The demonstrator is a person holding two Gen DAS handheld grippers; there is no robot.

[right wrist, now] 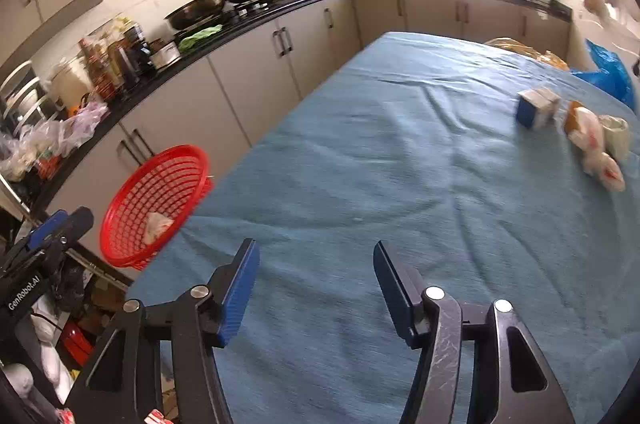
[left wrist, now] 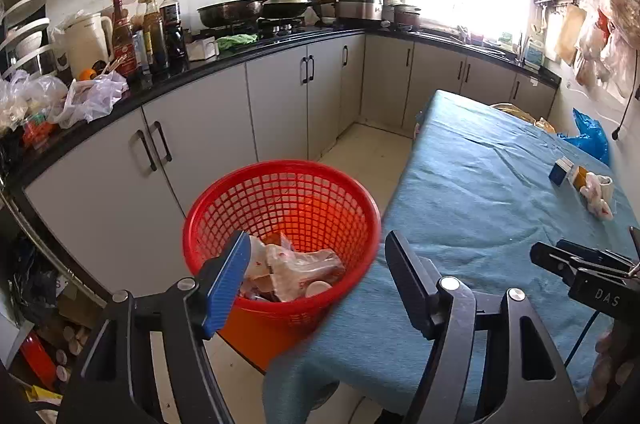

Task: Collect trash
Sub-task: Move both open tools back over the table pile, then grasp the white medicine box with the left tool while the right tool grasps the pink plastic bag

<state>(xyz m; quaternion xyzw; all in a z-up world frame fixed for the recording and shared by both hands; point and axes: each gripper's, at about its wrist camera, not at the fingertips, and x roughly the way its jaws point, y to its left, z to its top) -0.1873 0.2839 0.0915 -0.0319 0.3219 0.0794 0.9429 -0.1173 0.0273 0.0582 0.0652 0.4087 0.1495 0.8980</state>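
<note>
A red mesh basket [left wrist: 224, 207] stands on the floor beside the blue-clothed table [left wrist: 480, 183] and holds crumpled wrappers and cups [left wrist: 296, 272]. My left gripper [left wrist: 316, 264] is open and empty, hovering over the basket's near rim. My right gripper [right wrist: 316, 272] is open and empty, low over the table's near end; it also shows in the left wrist view [left wrist: 580, 264]. On the table's far right lie a blue-and-white carton [right wrist: 536, 107], a white cup [right wrist: 616, 139] and crumpled wrappers [right wrist: 596, 151]. The basket also shows in the right wrist view [right wrist: 132, 224].
A black counter [left wrist: 256, 51] with grey cabinets runs along the left and far walls, crowded with bottles, pans and plastic bags. A blue plastic bag [right wrist: 608, 71] and a yellow one [right wrist: 520, 49] lie at the table's far end. Cluttered shelves stand at the lower left.
</note>
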